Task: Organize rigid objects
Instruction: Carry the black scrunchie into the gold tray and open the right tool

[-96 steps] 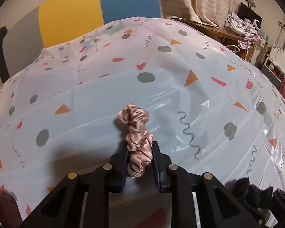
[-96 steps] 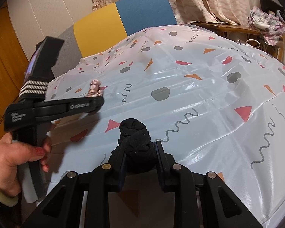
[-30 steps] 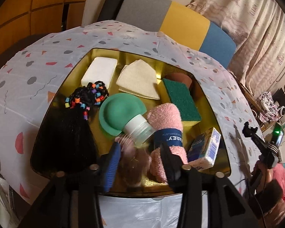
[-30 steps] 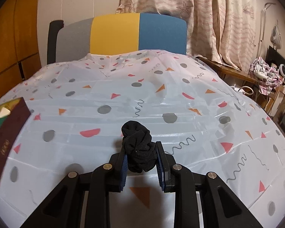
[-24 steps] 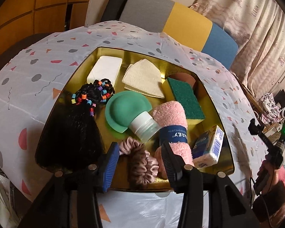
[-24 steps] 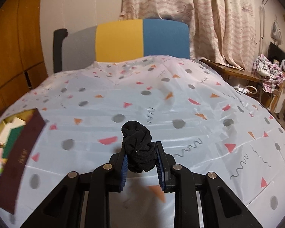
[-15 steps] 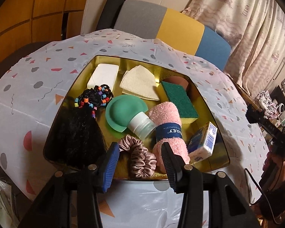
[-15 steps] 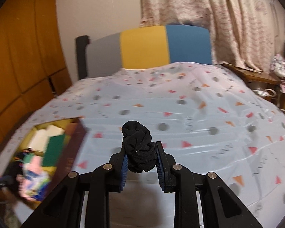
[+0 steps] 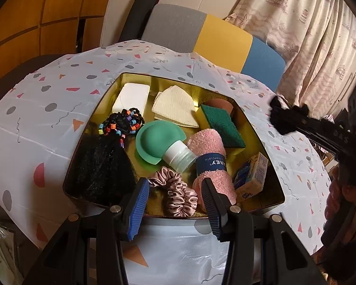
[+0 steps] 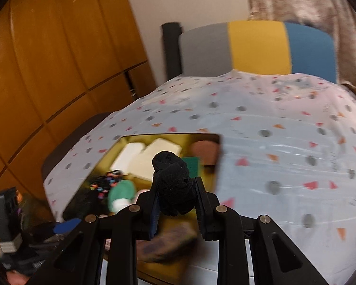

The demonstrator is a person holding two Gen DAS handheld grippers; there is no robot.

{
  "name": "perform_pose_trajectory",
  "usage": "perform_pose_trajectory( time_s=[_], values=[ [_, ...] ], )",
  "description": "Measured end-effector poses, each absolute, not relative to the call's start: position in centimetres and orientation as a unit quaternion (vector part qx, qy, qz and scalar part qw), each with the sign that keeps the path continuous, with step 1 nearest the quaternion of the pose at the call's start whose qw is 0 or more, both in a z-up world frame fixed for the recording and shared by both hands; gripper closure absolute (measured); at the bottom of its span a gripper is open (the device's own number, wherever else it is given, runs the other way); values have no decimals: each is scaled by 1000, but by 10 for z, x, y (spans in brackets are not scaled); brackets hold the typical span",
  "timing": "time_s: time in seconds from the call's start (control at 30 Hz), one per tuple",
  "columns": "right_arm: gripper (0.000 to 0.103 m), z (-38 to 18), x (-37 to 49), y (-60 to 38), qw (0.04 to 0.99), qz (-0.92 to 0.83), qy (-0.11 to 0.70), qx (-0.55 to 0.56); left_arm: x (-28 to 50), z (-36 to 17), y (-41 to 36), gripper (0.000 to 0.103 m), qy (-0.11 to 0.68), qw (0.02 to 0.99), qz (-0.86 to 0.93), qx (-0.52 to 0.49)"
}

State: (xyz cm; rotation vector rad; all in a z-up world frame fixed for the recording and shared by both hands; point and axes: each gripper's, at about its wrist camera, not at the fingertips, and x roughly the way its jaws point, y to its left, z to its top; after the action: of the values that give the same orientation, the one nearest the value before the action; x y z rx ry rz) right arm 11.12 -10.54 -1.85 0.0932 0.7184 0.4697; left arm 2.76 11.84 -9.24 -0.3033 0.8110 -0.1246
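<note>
Hovering with fingers spread wide and holding nothing, left gripper [image 9: 175, 205] at the near rim of a gold-lined tray [image 9: 256, 128]. Just beyond the fingertips, a glossy pink satin scrunchie [image 9: 175, 193], ruffled, lying inside the tray. Beside it a fluffy pink towel roll [image 9: 211, 156], a smooth green dome-shaped bottle [image 9: 157, 140], a coarse green sponge [image 9: 222, 124]. Farther right, right gripper [image 10: 176, 191] clamped on a soft black scrunchie [image 10: 172, 179] over the tray. Underneath, a shiny patterned tablecloth [image 9: 47, 99].
</note>
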Motion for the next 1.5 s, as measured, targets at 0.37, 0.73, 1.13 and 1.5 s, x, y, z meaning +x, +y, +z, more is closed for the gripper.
perform_pose_trajectory(
  time_s=[0.37, 0.73, 1.13, 1.5],
  values=[
    [77, -40, 155, -25, 871, 251, 422, 35, 22, -85, 131, 57, 385, 912, -31, -137],
    [71, -70, 189, 0, 859, 220, 461, 20, 20, -79, 144, 57, 385, 913, 3, -134],
    [3, -50, 156, -32, 882, 194, 427, 44, 22, -77, 147, 57, 399, 906, 59, -125],
    [0, -28, 101, -49, 899, 165, 405, 8, 18, -67, 135, 57, 398, 910, 70, -90]
  ],
)
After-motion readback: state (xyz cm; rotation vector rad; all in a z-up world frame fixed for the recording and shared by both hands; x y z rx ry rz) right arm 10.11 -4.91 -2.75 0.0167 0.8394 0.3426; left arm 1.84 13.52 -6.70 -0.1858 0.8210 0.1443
